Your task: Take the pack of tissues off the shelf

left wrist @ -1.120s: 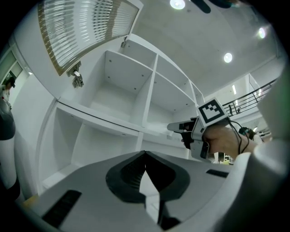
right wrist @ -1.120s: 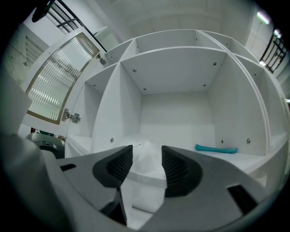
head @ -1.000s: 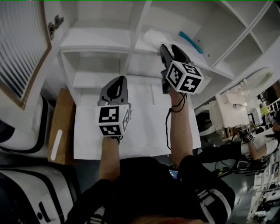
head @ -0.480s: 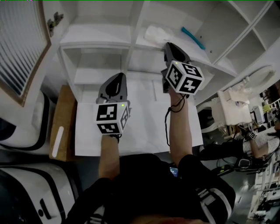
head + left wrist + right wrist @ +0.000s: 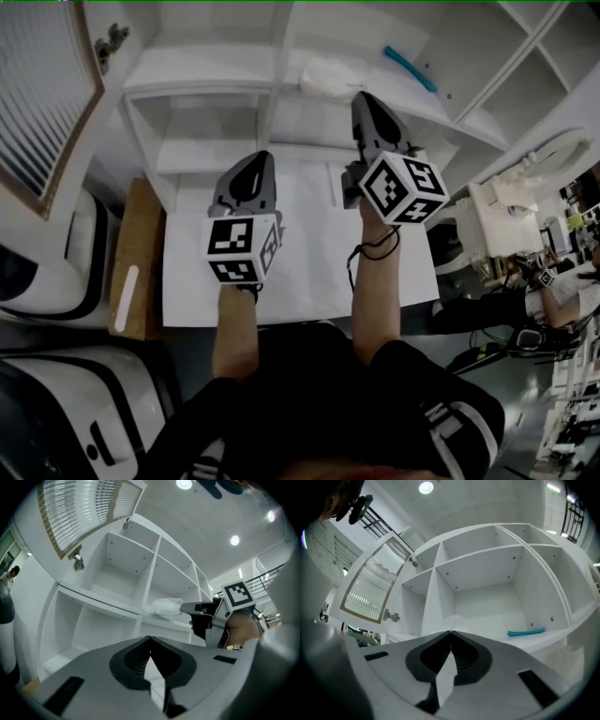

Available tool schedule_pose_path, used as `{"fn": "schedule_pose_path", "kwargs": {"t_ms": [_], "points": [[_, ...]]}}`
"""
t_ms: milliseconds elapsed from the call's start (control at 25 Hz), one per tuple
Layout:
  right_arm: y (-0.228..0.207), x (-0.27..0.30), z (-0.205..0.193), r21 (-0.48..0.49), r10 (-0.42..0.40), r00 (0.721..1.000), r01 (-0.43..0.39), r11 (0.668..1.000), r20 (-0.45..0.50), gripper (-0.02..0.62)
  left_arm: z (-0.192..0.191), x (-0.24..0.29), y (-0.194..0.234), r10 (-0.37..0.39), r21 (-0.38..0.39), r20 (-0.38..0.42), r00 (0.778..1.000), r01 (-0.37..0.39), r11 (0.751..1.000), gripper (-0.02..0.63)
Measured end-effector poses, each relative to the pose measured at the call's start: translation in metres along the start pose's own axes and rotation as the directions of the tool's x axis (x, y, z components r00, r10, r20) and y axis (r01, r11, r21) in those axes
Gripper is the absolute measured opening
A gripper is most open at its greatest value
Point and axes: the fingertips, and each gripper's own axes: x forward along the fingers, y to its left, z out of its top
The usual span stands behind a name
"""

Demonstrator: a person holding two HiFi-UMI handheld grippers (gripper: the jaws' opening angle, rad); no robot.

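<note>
White shelving point(image 5: 202, 80) fills the scene as a person in a dark top, seen from above, works a gripper in each hand over a white tabletop point(image 5: 300, 272). The pack of tissues point(image 5: 328, 77), in a soft, pale wrapper, lies on an upper shelf board just right of the central upright, in the same compartment as a slim teal object point(image 5: 409, 68) that rests well apart from it, further right and near the back. The right gripper point(image 5: 361, 97) reaches up to that board with its tip at the pack's near right end. Its jaws are pressed together with no gap at the tips, and from the left gripper view they appear to nip the edge of the wrapper. The pack itself rests on the shelf. The left gripper point(image 5: 255, 157) hangs lower and to the left, above the tabletop and in front of the lower compartments. Its jaws are likewise brought together at the tips, with nothing between them. A door with ribbed glass point(image 5: 42, 94) stands open at the far left, and a brown wooden surface point(image 5: 136, 262) sits beside the table's left edge.
</note>
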Motion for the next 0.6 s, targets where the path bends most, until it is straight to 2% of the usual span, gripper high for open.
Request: {"fn": "schedule_pose_path", "kwargs": {"t_ms": [120, 240, 320, 600], "points": [[0.001, -0.018, 0.003, 0.017, 0.012, 0.999, -0.012, 1.0, 0.033, 0.021, -0.003, -0.002, -0.009, -0.029, -0.033, 0.0, 1.0, 0.029, 0.999, 0.012], [-0.001, -0.039, -0.008, 0.074, -0.002, 0.999, -0.002, 0.997, 0.047, 0.02, -0.01, -0.006, -0.011, -0.027, -0.028, -0.017, 0.999, 0.026, 0.999, 0.012], [0.001, -0.047, -0.013, 0.077, 0.003, 0.999, -0.007, 0.997, 0.05, 0.02, -0.013, -0.007, -0.011, -0.023, -0.025, -0.026, 0.999, 0.022, 0.999, 0.012], [0.002, -0.065, -0.048, 0.06, 0.004, 1.0, -0.003, 0.998, -0.026, 0.02, -0.026, -0.013, -0.01, -0.002, -0.026, -0.06, 0.998, 0.0, 1.0, 0.012]]}}
